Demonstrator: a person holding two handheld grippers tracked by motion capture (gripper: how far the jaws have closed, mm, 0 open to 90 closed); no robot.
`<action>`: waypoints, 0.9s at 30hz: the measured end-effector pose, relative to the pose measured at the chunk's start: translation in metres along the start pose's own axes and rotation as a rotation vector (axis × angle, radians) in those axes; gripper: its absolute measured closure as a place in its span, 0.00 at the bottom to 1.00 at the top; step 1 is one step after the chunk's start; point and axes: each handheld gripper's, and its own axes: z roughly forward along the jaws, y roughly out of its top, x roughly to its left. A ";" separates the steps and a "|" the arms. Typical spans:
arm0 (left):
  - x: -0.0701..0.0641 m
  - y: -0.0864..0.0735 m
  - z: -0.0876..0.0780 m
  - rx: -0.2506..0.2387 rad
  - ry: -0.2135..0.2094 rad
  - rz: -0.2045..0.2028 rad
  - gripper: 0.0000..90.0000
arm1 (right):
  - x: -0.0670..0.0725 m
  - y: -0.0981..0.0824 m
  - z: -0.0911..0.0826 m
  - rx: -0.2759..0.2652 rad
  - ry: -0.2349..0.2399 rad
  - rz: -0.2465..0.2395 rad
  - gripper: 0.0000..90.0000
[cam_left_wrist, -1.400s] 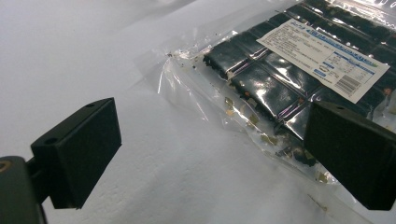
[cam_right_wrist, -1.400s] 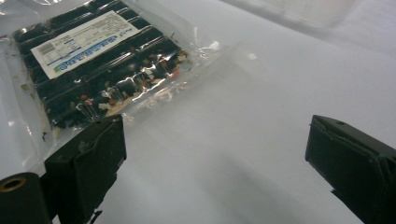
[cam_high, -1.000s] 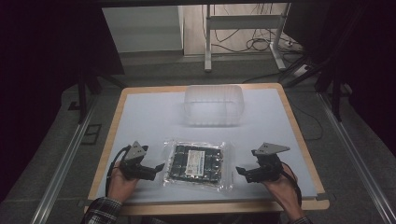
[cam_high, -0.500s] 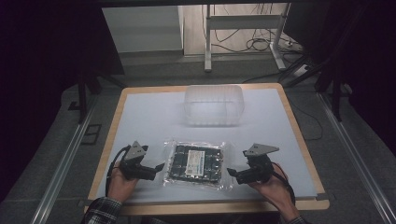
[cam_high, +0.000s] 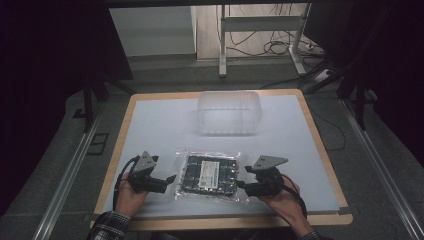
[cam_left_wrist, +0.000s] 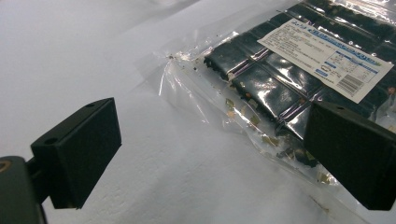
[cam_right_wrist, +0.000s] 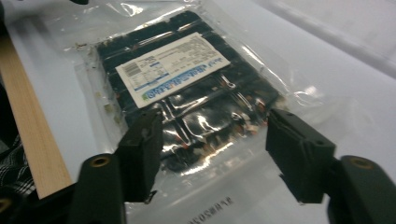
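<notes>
**Two tools at a clear bag on the white counter**

Dark floor and cables surround the counter (cam_high: 150, 125), which has a white top and a wooden rim. A clear bag (cam_high: 210, 174) with dark squares and a white label (cam_left_wrist: 327, 56) lies flat near the front edge, in the middle. Behind it, well apart, stands a clear plastic box (cam_high: 229, 112).

The left tool (cam_high: 170, 179) is held by the left hand (cam_high: 131, 192) just beside the left edge of the bag. Its jaws are spread wide, one over bare counter and one over the bag edge. The right tool (cam_high: 241, 184), in the right hand (cam_high: 280, 200), is at the right edge of the bag. Its jaws are also spread, with the bag's clear margin between them. I cannot tell if they touch the bag.
</notes>
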 end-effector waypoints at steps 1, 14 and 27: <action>0.000 0.000 0.000 0.001 0.000 -0.001 0.04 | 0.002 0.001 0.001 0.005 0.008 -0.010 0.48; -0.001 0.000 0.001 0.013 0.011 0.014 0.04 | 0.025 0.006 0.019 0.081 0.109 -0.080 0.94; -0.001 0.000 0.001 0.015 0.015 0.015 0.04 | 0.035 0.000 0.031 0.147 0.181 -0.114 0.99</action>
